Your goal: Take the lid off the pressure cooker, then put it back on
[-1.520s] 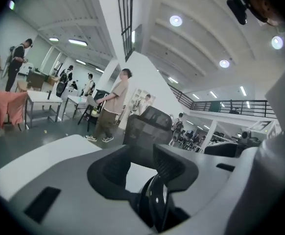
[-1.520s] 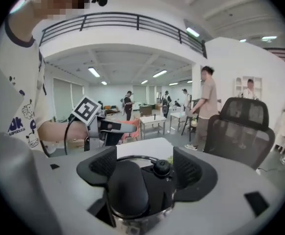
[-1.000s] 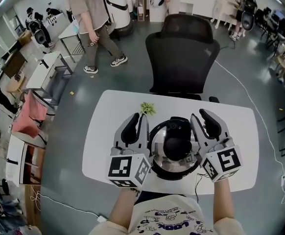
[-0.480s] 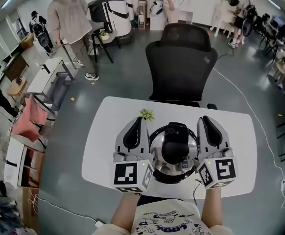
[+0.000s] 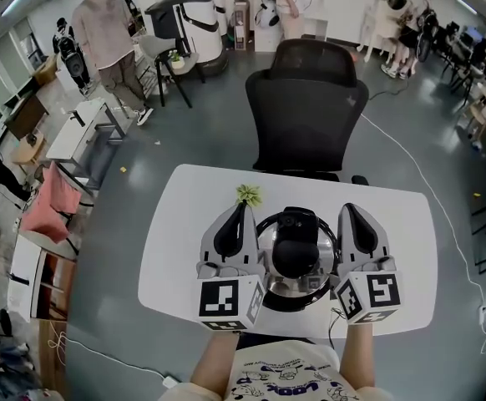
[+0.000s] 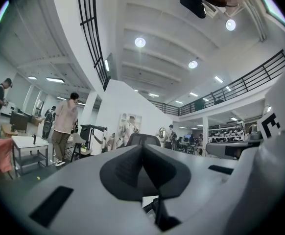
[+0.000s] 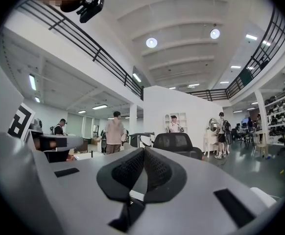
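The steel pressure cooker (image 5: 270,242) stands on the white table (image 5: 184,232) with its lid on and the black lid handle (image 5: 296,242) on top. My left gripper (image 5: 241,208) lies level along the cooker's left side and points away from me, shut with nothing between its jaws. Level along the right side, my right gripper (image 5: 349,210) has just closed its jaws and is shut on nothing. In the left gripper view the left gripper (image 6: 142,153) has its pads pressed together. The right gripper view shows the right gripper (image 7: 144,158) the same way. Neither gripper view shows the cooker.
A small green sprig (image 5: 248,194) lies on the table just beyond the cooker. A black office chair (image 5: 306,98) stands at the table's far edge. A thin cord (image 5: 332,331) runs off the near edge. People and desks (image 5: 101,23) are far back on the left.
Both grippers' jaws have closed, empty. Both have drawn in closer alongside the cooker. A person in the background has walked further away to the left.
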Motion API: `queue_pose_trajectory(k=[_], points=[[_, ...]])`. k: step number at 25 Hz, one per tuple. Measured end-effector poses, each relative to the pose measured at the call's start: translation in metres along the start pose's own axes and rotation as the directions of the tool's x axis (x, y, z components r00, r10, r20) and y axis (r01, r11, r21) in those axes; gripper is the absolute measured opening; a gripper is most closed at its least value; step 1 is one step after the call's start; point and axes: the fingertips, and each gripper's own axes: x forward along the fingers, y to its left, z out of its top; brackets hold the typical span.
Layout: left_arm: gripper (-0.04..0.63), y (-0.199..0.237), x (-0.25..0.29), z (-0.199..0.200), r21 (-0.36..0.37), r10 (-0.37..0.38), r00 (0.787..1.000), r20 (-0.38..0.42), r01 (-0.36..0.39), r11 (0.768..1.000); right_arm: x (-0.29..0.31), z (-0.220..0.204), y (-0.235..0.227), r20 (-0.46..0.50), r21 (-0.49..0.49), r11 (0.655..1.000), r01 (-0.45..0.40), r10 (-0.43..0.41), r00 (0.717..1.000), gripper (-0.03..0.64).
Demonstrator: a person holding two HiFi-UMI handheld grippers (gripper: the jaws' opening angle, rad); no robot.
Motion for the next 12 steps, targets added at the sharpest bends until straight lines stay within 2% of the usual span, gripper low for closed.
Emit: queue_pose_trajectory(k=[12], points=[[0.014, -0.0022, 0.0002, -0.0059, -0.005, -0.005, 1.0, -0.015, 0.005, 1.0, -0.0028, -0.0037, -0.0005, -0.016, -0.002, 1.0, 0.003, -0.003, 1.0, 0.011]])
